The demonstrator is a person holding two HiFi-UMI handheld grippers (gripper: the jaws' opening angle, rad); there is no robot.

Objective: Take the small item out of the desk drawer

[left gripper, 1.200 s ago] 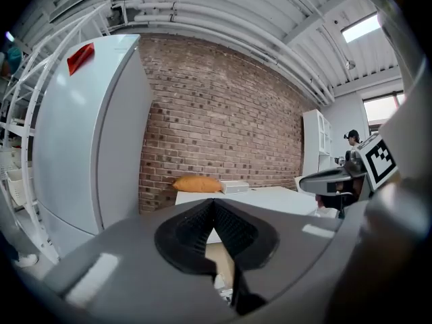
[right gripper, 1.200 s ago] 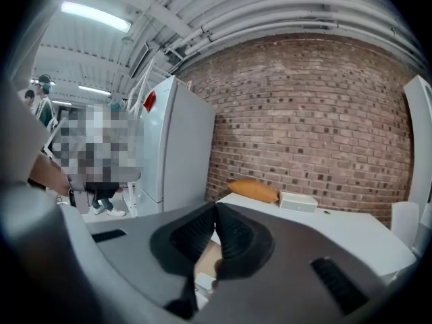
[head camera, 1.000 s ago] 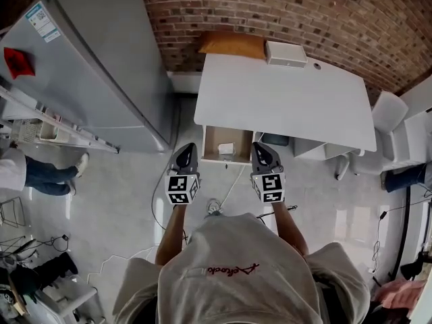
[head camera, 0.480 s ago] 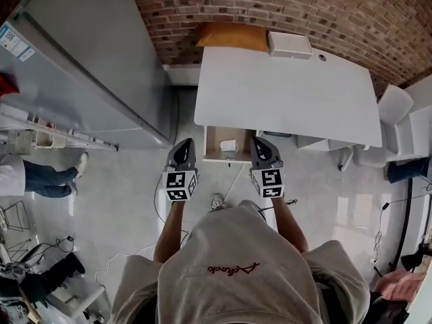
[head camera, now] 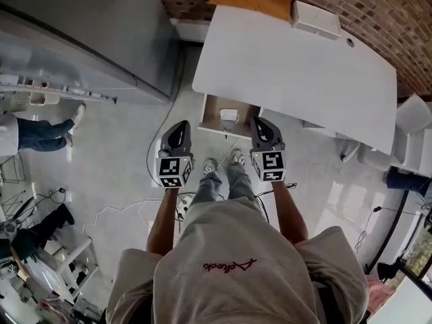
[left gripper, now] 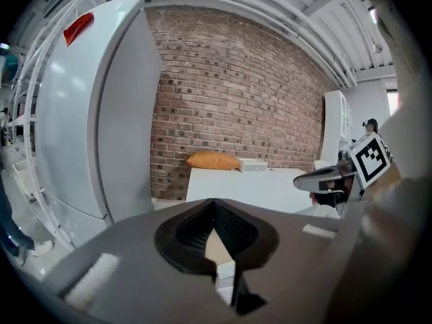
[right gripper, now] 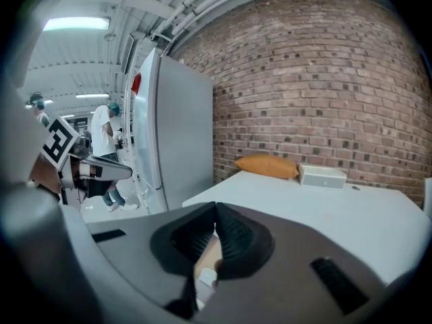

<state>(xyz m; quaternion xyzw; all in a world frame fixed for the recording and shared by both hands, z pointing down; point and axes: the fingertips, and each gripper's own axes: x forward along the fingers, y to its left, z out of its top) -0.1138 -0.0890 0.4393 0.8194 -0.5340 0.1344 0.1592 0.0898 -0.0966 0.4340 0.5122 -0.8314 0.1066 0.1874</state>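
Small white boxy item (head camera: 229, 115) is lying inside the open light-wood drawer (head camera: 212, 113), under the front edge of the white rectangular desk (head camera: 297, 66). Nothing is touching it.

Left gripper (head camera: 180, 125) is hovering in the air at the drawer's left front corner. Its jaws are pressed together and gripping nothing. Right gripper (head camera: 260, 123) is hovering at the right front corner, also closed tight and empty. In both gripper views the ribbed black pads (left gripper: 233, 229) are meeting at the tip. Only a sliver of the item and drawer wood is showing through the gap below them.

The desk top is hiding the back of the drawer. The item is too small to make out any detail. An orange cushion (head camera: 251, 0) and a flat white box (head camera: 316, 20) are sitting at the desk's far edge against the red brick wall (head camera: 378, 12). The frame is cutting off the cushion's top.
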